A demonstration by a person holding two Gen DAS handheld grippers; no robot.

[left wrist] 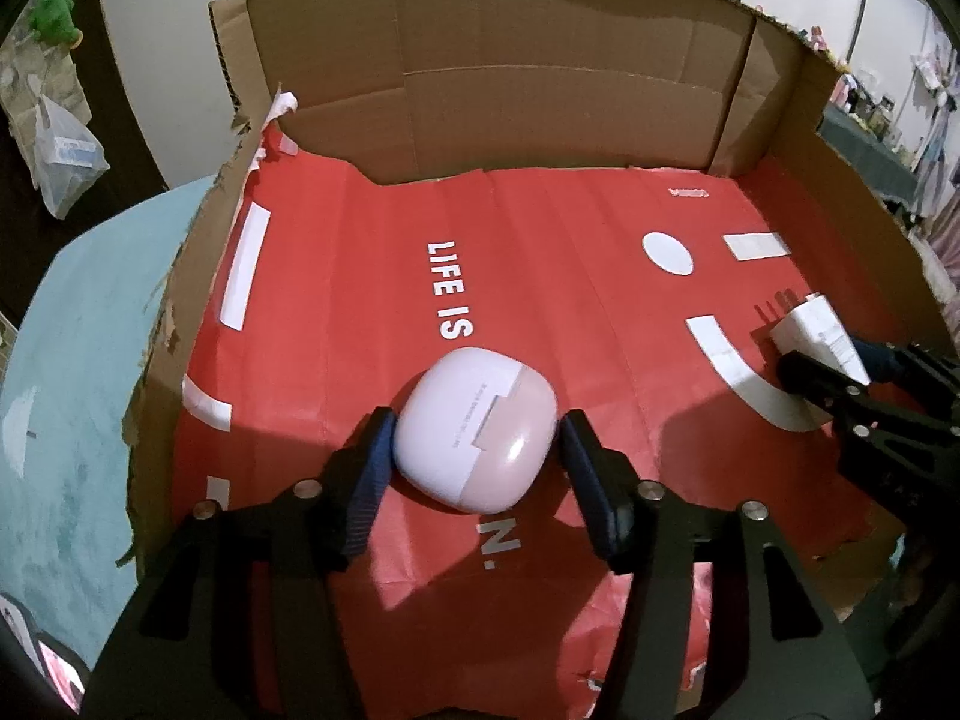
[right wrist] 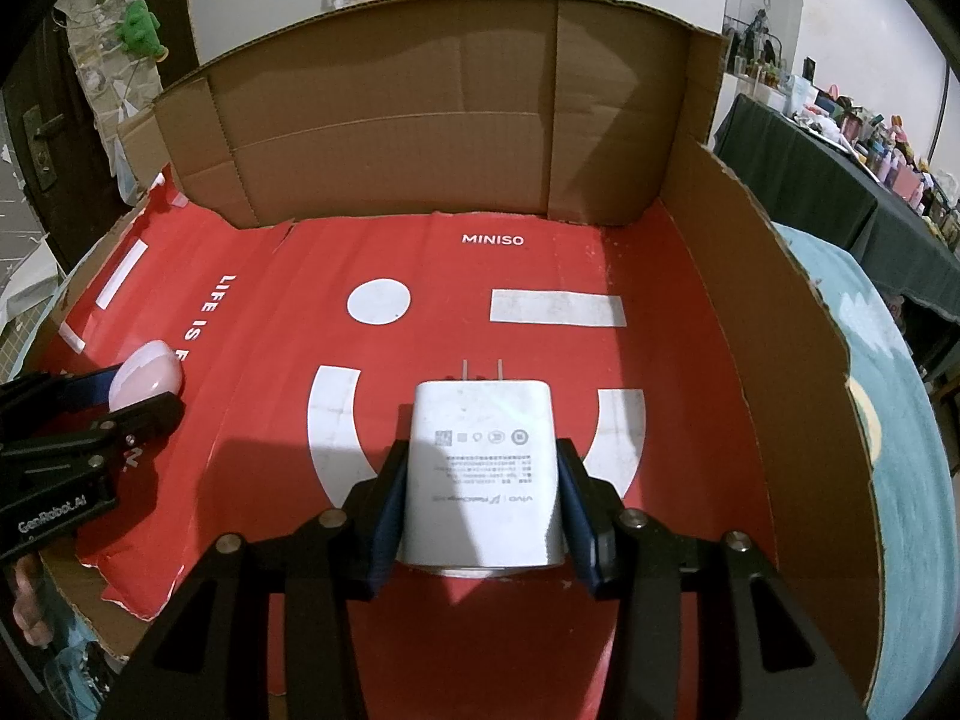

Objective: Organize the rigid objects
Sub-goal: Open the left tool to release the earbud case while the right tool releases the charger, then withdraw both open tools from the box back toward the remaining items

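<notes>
A: While both items sit on the red paper lining (right wrist: pixel 420 630) of the cardboard tray (right wrist: pixel 780 360), how far are we?

B: We judge it early. Our left hand-held gripper (left wrist: pixel 477 456) brackets the pink earbud case (left wrist: pixel 474 438), pads touching or nearly so. Our right hand-held gripper (right wrist: pixel 480 498) pinches the white charger (right wrist: pixel 486 480), prongs pointing away.

A: What's left?

B: We see no sorted group yet.

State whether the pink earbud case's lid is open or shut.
Shut. The pink earbud case shows one smooth closed shell between the left gripper fingers, with a paper strip across its top and no gap.
</notes>
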